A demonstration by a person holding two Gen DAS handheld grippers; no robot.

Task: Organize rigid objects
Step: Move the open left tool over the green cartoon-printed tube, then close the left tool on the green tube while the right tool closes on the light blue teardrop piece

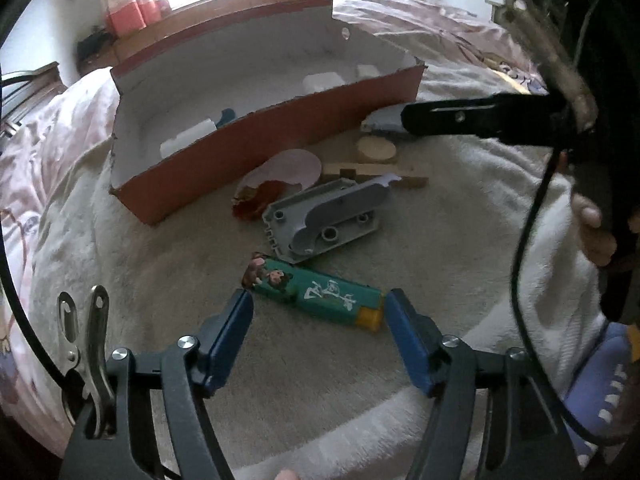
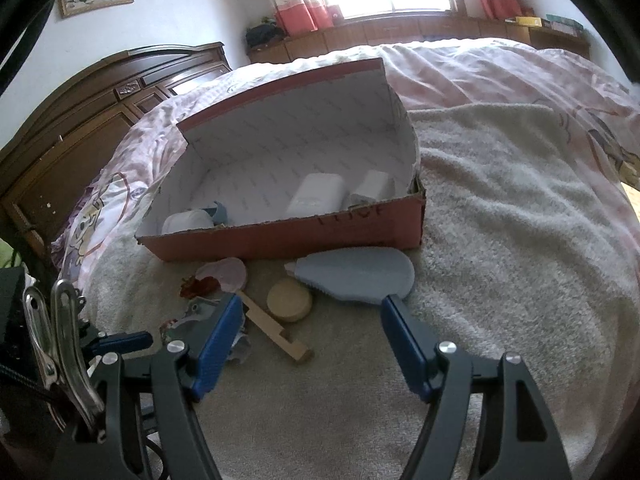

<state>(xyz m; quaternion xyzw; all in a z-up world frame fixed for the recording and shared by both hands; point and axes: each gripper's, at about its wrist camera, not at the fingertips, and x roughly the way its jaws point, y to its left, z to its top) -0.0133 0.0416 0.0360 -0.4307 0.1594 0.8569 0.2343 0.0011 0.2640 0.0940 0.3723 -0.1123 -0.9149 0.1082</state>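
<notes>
We hold our left gripper (image 1: 319, 306) low over the cream blanket (image 1: 460, 248), its blue fingers (image 1: 230, 334) spread wide, one at each end of a green lighter (image 1: 316, 294) with a yellow cap. The finger tips sit just beside the lighter's ends; we cannot tell whether they touch it. Just beyond the lighter lies a grey plastic part (image 1: 324, 216), and past that a wooden stick (image 1: 372, 174), a round wooden disc (image 1: 376, 150) and a pale pink oval piece (image 1: 294, 168) with something red (image 1: 256, 198) at its edge.

Our right gripper (image 2: 310, 304) is also wide apart and holds nothing. Its right finger tip lies at the near edge of a light blue oval pad (image 2: 356, 276), which rests on the blanket against the front wall of the red cardboard box (image 2: 280, 240). The wooden disc (image 2: 289, 300) and stick (image 2: 276, 330) lie between the two fingers.

The box stands open on the blanket, its lid raised behind. Inside we see several white items (image 2: 316, 194) and a small blue one (image 2: 219, 212).
</notes>
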